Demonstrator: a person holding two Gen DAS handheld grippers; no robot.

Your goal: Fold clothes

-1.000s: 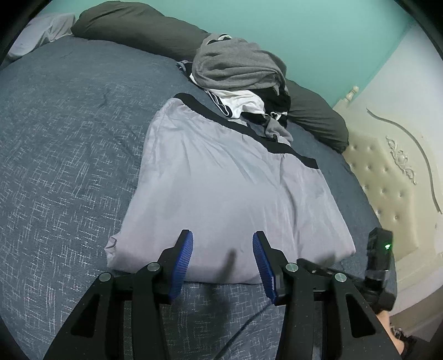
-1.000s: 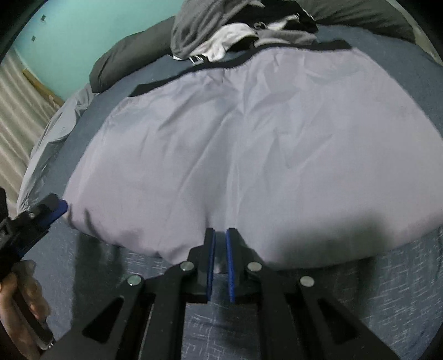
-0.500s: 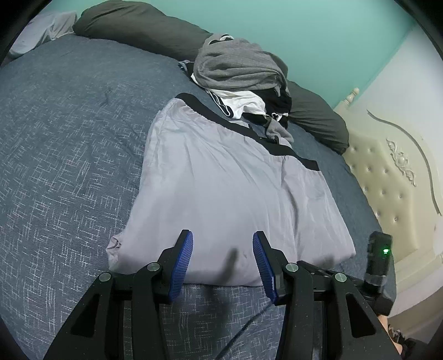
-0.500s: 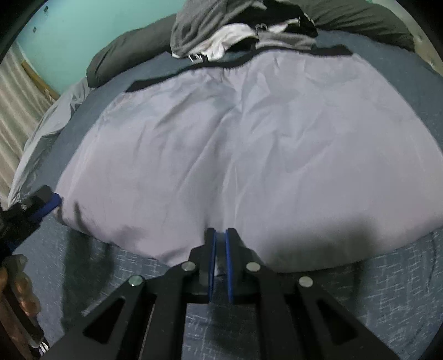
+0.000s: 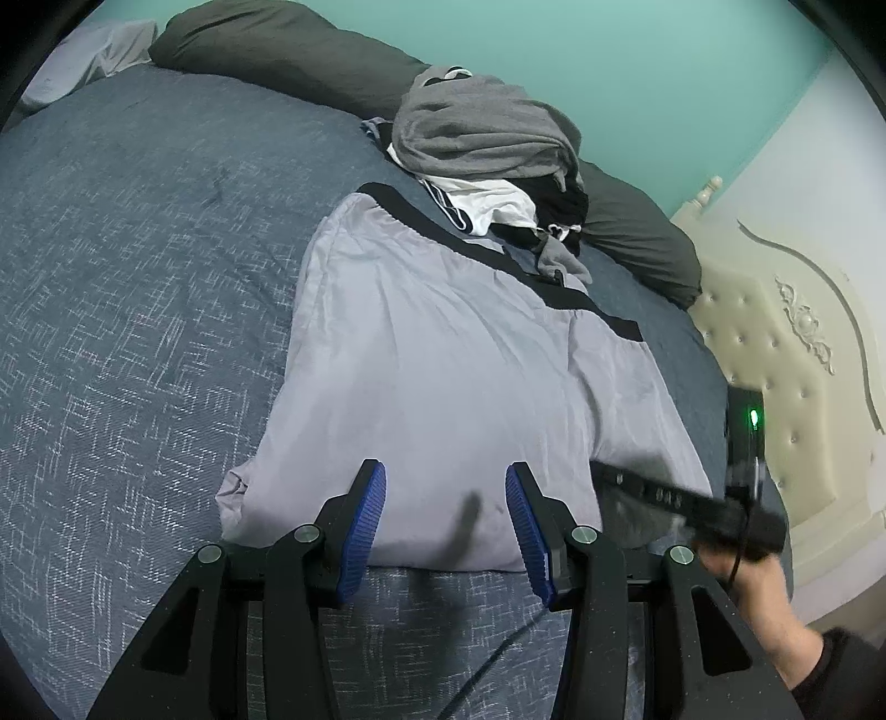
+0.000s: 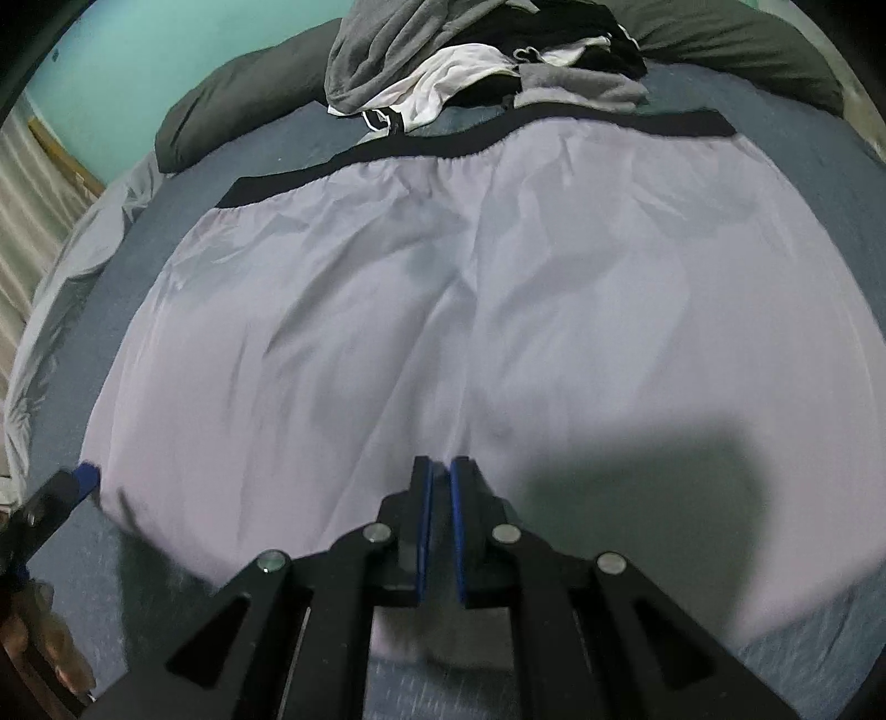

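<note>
Pale lilac-grey shorts [image 5: 459,387] are spread flat on the bed [image 5: 138,288], thin smooth fabric with soft creases and a black elastic waistband [image 5: 487,249] along the far edge. The bed is covered in a blue-grey quilt with a scratchy white crosshatch print.

The left tongs [image 5: 446,515] are held wide apart just over the near hem, ribbed blue pads [image 5: 365,520] on black arms, nothing gripped between them. The right tongs [image 6: 440,515] are pressed nearly together, with only a thin slit seen between the blue pads [image 6: 423,520]; they sit at the near edge of the shorts [image 6: 470,332], over the centre seam. Whether any fabric is pinched in there can't be told. In the left view the right tongs are seen blurred by the shorts' right corner, held in a hand [image 5: 758,598] with a dark sleeve.

Behind the waistband a rumpled pile [image 5: 487,160] is heaped: a soft grey knit on top, something white with dark trim, and black bits underneath. Long dark olive pillows [image 5: 288,50] are lined up against the teal wall [image 5: 637,66]. A cream tufted headboard [image 5: 775,399] with carved scrollwork is seen on the right.
</note>
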